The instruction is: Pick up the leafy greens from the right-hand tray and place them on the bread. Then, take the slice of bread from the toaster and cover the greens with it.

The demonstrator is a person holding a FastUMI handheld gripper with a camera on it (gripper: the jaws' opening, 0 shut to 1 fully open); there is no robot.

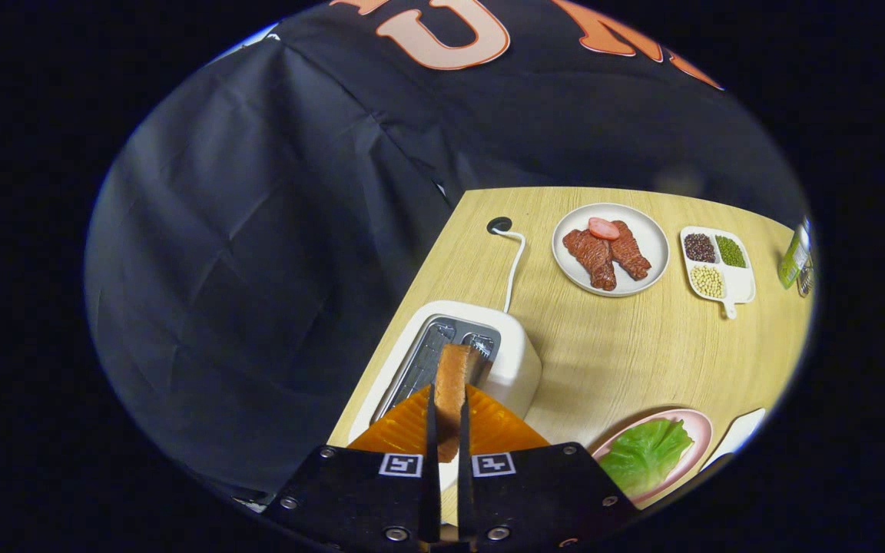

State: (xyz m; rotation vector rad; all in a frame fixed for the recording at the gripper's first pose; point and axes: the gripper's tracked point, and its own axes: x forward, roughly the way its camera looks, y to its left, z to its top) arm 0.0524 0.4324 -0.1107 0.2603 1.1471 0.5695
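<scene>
The gripper is seen just above the white toaster, and its fingers are closed on the slice of bread, which is pressed from both sides and stands on its edge over the toaster's slot. The toaster stands at the near left of the wooden tabletop, and its white cable runs away to a hole farther back. To the near right, a lettuce leaf lies on a pink plate. Farther away, a white plate with pieces of meat is placed, and to its right a divided dish with beans.
</scene>
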